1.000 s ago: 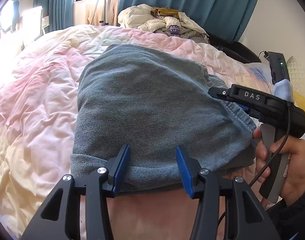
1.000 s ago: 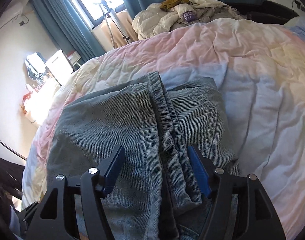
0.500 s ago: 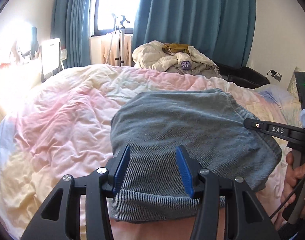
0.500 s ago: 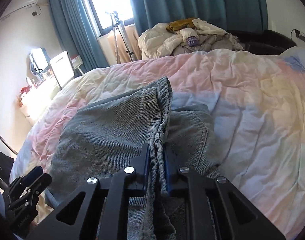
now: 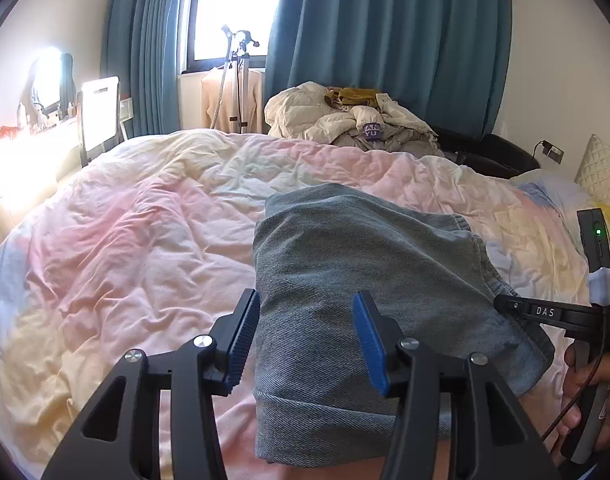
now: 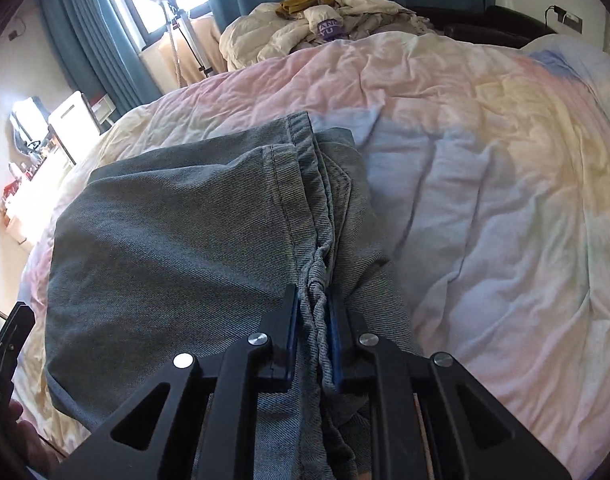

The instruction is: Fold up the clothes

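1. Mostly, the frame is filled by a pastel duvet (image 5: pixel 145 240) spread over the bed.
2. Folded jeans (image 6: pixel 177 240) are laid on it.
3. Left gripper (image 5: pixel 305 340) is held released, above the jeans' near fold.
4. Right gripper (image 6: pixel 311 340) is clenched on the jeans' hems.

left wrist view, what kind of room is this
Most likely a bedroom in a home. A bed with a rumpled pastel quilt fills the view, teal curtains hang at a window, and a pile of clothes and bedding sits behind. Folded jeans lie on the quilt.
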Demonstrator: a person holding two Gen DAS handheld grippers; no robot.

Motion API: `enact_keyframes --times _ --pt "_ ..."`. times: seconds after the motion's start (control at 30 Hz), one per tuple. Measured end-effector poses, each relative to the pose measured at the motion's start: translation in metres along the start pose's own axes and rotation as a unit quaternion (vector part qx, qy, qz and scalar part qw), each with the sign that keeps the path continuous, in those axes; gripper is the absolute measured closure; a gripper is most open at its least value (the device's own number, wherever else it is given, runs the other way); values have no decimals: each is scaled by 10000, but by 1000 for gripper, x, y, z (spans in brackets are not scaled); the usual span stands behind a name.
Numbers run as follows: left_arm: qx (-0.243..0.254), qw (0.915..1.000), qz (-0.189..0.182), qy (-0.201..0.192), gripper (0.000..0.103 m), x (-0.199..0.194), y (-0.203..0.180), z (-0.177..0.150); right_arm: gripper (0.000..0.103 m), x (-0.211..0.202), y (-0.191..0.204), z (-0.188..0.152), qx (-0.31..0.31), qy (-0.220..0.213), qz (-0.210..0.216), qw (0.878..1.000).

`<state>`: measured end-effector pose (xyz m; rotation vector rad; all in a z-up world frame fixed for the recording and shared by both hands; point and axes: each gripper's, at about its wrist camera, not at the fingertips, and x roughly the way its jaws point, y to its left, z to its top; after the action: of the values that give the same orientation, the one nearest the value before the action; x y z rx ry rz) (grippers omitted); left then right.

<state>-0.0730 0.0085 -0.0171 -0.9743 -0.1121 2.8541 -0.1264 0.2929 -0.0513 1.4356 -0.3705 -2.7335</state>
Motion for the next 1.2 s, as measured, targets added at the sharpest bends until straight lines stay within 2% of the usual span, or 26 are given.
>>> enact_keyframes --times 0.2,0.27,0.33,0.37,0.53,0.63,0.7,0.77,0.9,1.0,1.1,1.13,1.2 --pt "-301 9974 -394 515 52 14 13 0 90 -4 -2 -1 16 -43 119 9999" --pt "-433 9947 -554 747 48 21 16 -1 89 -5 -2 -1 28 -38 128 9999" --pt "-818 9873 -947 976 33 28 25 -2 89 -4 -3 -1 74 -19 153 9999" --pt "-997 9835 -1099 1034 29 30 31 -2 89 -5 -3 -1 77 -42 153 9998" --pt "-1336 9781 -1184 1069 20 35 54 2 90 -15 -1 -1 34 -233 119 9997" --pt "-1421 9725 -1334 1274 18 49 66 3 90 -21 -1 0 46 -340 110 9994" --pt "-1432 9657 -1563 1498 18 62 70 2 90 -25 -7 1 141 -394 130 9990" --pt "-1476 9596 -1804 1580 18 70 70 1 90 -22 -13 2 264 -311 149 9991" --pt "-1616 9500 -2030 1736 18 81 69 -1 88 -12 -27 5 598 -82 452 9971" --pt "-1838 9394 -2224 1850 18 90 74 -5 76 -7 -35 9 779 56 620 9950" --pt "-1848 9343 -2367 1922 18 95 72 -7 50 3 -44 10 926 235 498 9942" --pt "-1822 9333 -2399 1952 18 97 71 -8 37 8 -46 11 950 350 414 9940" --pt "-1793 9305 -2469 2027 18 101 68 -10 35 19 -53 13 1158 508 623 9900"
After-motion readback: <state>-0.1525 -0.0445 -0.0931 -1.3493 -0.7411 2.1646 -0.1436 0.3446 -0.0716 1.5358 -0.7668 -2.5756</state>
